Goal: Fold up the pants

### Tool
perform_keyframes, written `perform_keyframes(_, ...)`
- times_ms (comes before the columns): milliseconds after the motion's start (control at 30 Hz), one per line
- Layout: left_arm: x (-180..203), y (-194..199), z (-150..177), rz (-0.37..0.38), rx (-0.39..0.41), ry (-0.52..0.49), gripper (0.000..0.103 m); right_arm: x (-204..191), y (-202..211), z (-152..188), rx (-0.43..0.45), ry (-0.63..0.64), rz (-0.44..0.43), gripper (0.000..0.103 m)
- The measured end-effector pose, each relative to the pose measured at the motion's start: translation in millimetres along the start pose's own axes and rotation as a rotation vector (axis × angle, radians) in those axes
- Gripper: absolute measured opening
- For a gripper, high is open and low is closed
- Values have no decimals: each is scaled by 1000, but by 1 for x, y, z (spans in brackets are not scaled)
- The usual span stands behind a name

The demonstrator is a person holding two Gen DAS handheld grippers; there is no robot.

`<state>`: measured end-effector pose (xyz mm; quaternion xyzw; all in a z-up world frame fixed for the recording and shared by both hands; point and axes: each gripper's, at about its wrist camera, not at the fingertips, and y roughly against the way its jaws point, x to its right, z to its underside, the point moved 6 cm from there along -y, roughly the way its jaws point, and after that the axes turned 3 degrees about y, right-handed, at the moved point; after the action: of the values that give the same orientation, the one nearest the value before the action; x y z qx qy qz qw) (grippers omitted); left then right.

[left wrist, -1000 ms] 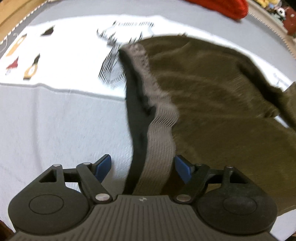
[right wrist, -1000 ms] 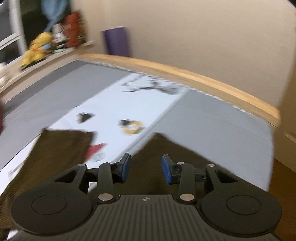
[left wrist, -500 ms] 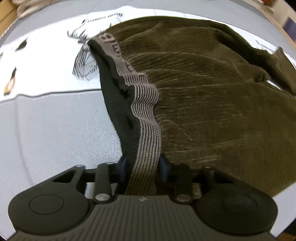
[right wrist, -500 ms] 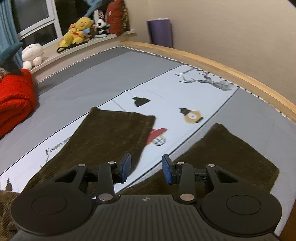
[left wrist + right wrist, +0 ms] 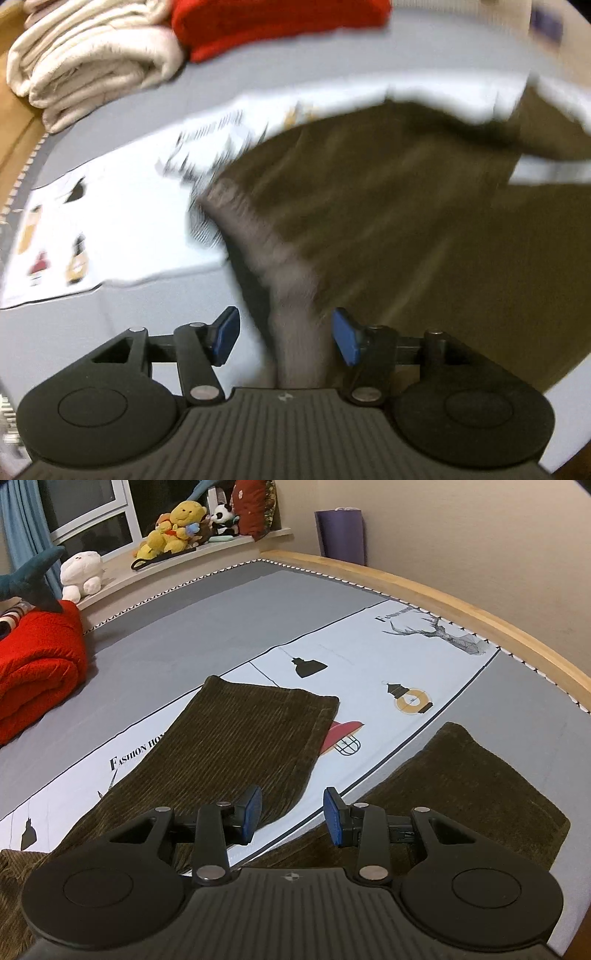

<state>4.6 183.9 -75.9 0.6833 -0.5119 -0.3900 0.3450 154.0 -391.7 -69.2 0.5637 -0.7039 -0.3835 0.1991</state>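
Note:
Dark olive corduroy pants [image 5: 406,206] lie spread on the bed. In the blurred left wrist view their grey ribbed waistband [image 5: 295,314] runs between the fingers of my left gripper [image 5: 284,341], which is open with the blue pads apart on either side of the band. In the right wrist view the two pant legs lie flat and apart, one to the left [image 5: 236,746] and one to the right [image 5: 472,797]. My right gripper [image 5: 291,819] is open and empty, hovering above the gap between the legs.
The bed sheet [image 5: 369,672] is grey with a white printed strip. A folded red blanket [image 5: 33,675] and cream blankets [image 5: 92,62] lie at the bed's edge. Plush toys [image 5: 177,528] sit on the windowsill. A wooden bed frame [image 5: 461,605] borders the far side.
My left gripper was shut on the waistband half a second ago and has now opened, with the view swinging up. My right gripper has settled over the pant legs, still open.

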Motion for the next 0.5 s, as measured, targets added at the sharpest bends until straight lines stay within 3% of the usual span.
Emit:
perform_keyframes(67, 6, -1, -10, 65, 35, 50, 61, -2, 0, 2, -2, 15, -6, 39)
perform_keyframes(133, 12, -19, -8, 90, -5, 61, 51, -4, 0, 3, -1, 31, -10, 39)
perform_keyframes(200, 11, -55, 16, 18, -170, 41, 42, -4, 0, 4, -5, 40, -16, 39)
perform_keyframes(233, 9, -72, 28, -32, -222, 16, 45, -4, -1, 4, -8, 39, -23, 39)
perform_keyframes(300, 13, -75, 30, -57, -213, -38, 46, -4, -1, 4, -11, 35, -33, 39)
perform_keyframes(367, 16, -61, 15, -75, -198, -7, 46, -4, -2, 2, -15, 31, -44, 39)
perform_keyframes(500, 34, -16, -34, -52, -47, 27, 58, -7, -3, -2, -1, 49, -69, 39)
